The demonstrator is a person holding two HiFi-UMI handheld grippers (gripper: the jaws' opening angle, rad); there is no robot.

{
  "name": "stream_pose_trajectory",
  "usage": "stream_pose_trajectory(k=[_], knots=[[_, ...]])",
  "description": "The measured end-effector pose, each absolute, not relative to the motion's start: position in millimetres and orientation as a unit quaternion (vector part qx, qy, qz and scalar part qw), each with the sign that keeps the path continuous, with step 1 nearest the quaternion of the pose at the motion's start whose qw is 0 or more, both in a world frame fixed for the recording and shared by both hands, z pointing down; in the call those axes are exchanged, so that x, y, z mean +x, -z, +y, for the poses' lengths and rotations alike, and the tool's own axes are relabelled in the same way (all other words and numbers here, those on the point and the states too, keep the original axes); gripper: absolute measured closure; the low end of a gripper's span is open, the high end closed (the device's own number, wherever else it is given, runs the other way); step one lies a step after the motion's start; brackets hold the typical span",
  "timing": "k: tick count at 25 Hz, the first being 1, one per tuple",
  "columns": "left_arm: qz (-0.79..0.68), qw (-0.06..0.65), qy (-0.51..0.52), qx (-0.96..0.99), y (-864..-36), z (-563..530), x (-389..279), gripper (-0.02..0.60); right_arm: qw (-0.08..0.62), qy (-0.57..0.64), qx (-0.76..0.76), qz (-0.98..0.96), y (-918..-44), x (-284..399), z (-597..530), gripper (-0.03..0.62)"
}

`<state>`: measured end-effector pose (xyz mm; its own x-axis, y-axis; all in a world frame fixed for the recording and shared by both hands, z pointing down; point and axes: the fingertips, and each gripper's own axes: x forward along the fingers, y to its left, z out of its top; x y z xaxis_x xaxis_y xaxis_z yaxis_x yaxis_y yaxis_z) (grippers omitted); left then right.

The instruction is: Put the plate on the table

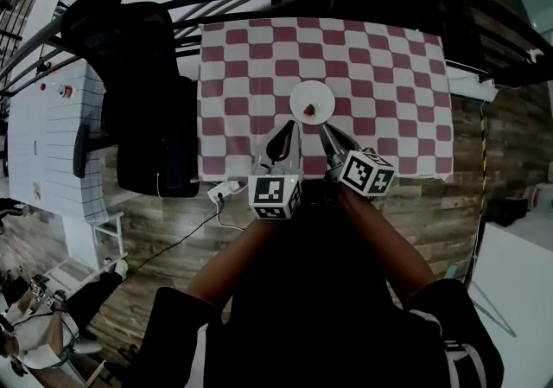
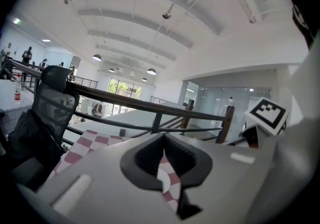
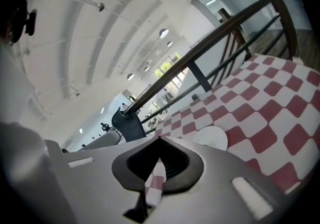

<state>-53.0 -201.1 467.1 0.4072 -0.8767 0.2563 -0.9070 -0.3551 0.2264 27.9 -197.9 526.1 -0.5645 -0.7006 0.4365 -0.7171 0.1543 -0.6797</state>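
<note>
Red-and-white checked table (image 1: 389, 92) bears a white plate (image 1: 321, 94); wood floor (image 1: 497, 170) surrounds it.

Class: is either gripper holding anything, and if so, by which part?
Nothing is held. The left gripper and right gripper are both shut and empty; the plate lies on the table ahead of them.

Plate (image 1: 312, 102): small, round, white. It lies flat, right way up, on the table (image 1: 389, 75), close to the middle of the top.
Table: rectangular, its top covered edge to edge in a red-and-white checked cloth.
</note>
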Motion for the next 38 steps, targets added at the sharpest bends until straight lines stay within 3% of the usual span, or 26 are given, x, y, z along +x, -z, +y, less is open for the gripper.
stream_pose_trajectory(k=[9,21,38], knots=[[-0.524,0.138,-0.033,0.840,-443,-162,-41,0.571,0.050,-0.323,0.518,-0.791,-489,32,-155,0.595],[-0.498,0.066,0.016,0.864,-380,-107,-30,0.572,0.041,-0.157,0.551,-0.819,-397,23,-109,0.595],[-0.541,0.060,0.036,0.838,-375,-73,-86,0.572,0.083,-0.077,0.505,-0.856,-387,-43,-67,0.596]])
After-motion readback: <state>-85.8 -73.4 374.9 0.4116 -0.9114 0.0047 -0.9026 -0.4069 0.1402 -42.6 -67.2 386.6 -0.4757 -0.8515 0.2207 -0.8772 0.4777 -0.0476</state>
